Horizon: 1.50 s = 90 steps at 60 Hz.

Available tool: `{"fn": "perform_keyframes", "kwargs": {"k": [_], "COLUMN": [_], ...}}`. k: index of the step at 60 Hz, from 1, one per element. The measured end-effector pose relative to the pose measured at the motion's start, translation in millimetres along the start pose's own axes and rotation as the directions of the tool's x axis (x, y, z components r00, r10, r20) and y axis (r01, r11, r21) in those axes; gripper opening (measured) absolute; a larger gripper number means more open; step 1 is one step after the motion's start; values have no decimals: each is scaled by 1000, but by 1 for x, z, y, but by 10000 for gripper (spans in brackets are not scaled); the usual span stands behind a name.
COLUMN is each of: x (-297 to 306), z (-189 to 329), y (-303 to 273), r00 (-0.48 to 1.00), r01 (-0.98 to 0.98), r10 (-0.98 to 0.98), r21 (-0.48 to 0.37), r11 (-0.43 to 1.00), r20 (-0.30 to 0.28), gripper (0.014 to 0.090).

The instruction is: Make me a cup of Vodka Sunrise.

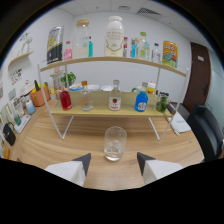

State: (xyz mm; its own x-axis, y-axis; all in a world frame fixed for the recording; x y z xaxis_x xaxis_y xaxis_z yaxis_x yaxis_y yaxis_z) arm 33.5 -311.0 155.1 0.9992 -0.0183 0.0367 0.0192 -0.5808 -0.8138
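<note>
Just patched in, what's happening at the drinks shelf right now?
The tongs are open and hold nothing, pointed at a clear glass that stands on the wooden table just ahead of the fingertips, with what looks like ice in it. Beyond it, the lower shelf carries bottles: a red one, two clear ones and a blue one. Nothing looks poured yet.

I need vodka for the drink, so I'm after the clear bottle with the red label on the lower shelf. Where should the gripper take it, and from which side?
Grip the clear bottle around its straight body, coming in level from the front. It stands upright with gaps to its neighbours, and the upper shelf blocks a reach from above. The gripper is open; the glass stands just ahead.
</note>
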Motion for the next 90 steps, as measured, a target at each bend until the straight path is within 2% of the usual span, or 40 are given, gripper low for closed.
{"fn": "perform_keyframes", "kwargs": {"k": [26, 38, 39, 40, 43, 53, 65, 79, 83, 90], "x": [-6, -54, -59, -65, -81, -130, -163, -177, -175, -174], "z": [-19, -29, -29, -29, -27, -2, 62, 112, 123, 136], "y": [4, -3, -5, -7, -15, -58, -106, -140, -143, -147], "r00": [1000, 997, 997, 997, 995, 990, 994, 995, 997, 998], "r01": [-14, -62, -67, -71, -78, -77, -31, -10, -4, -18], "r10": [15, 57, 60, 62, 63, 38, -8, -24, -22, -5], "r21": [38, 148, 159, 171, 206, 306, 339, 345, 335, 327], "r11": [999, 987, 985, 983, 975, 949, 940, 938, 942, 945], "r20": [-16, 42, 49, 55, 77, 133, 113, 94, 73, 69], "gripper": [866, 858, 803, 857, 858, 858, 846, 731, 635, 486]}}
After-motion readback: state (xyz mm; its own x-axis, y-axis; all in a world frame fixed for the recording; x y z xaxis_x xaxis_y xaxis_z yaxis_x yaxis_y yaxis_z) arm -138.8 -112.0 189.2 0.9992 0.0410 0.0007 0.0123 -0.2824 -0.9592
